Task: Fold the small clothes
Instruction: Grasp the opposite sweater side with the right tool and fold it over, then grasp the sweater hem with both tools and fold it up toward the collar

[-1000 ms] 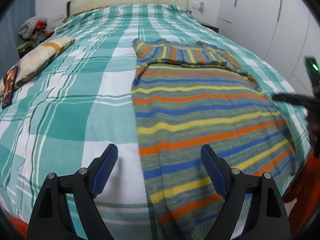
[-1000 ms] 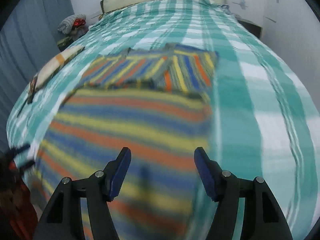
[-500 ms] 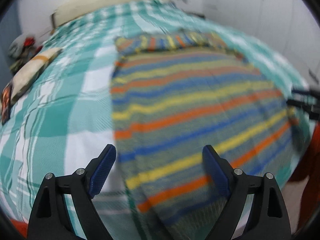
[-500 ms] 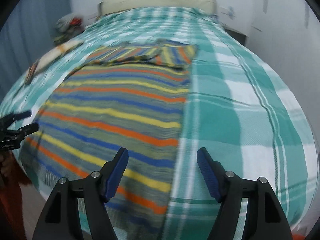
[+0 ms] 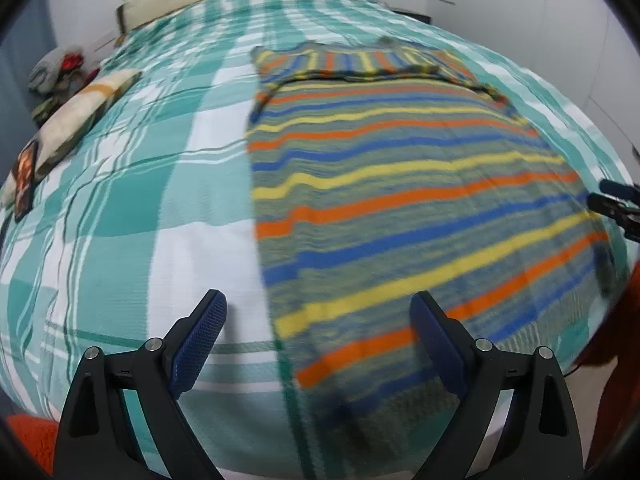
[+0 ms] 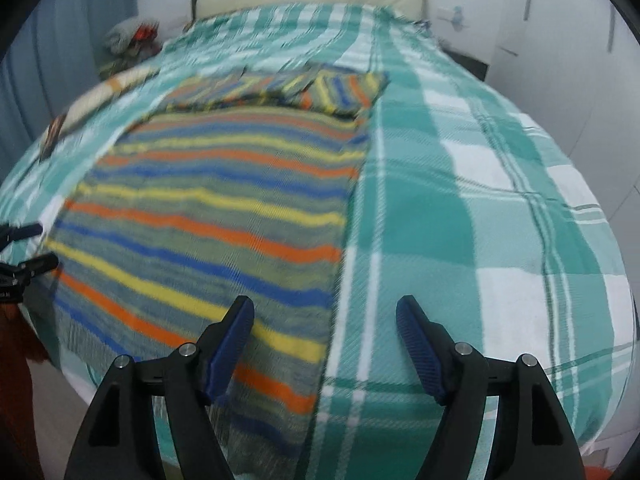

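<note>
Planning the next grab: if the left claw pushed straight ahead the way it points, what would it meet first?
Probably the near left edge of the striped garment, where it meets the checked bedspread. The opening left claw straddles that edge with nothing between; depth is unclear.

The striped garment [image 5: 400,200] is motion-blurred in both views; its near hem is hidden behind gripper bodies. The phone-like item [image 5: 25,176] is too small to identify. The clothes pile [image 6: 132,36] is indistinct.
</note>
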Available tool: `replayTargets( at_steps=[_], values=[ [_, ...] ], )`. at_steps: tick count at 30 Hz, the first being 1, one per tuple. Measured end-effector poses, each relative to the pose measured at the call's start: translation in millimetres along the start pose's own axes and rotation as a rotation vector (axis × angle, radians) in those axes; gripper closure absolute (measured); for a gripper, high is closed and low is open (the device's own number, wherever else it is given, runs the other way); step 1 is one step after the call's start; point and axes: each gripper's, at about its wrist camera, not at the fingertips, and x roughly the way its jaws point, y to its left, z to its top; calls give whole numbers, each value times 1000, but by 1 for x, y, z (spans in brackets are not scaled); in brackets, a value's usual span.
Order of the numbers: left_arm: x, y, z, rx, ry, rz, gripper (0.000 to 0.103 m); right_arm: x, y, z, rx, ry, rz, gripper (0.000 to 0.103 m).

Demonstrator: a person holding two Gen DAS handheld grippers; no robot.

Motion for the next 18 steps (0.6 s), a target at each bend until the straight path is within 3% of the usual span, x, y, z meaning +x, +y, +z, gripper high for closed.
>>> replayTargets(
  at_steps=[6, 18],
  values=[
    [4, 18, 3, -58, 9, 31, 9, -1, -6, 4, 42, -19, -17, 30],
    [4, 21, 3, -53, 16, 52, 9, 4, -16, -1, 83, 2, -37, 30]
  ],
)
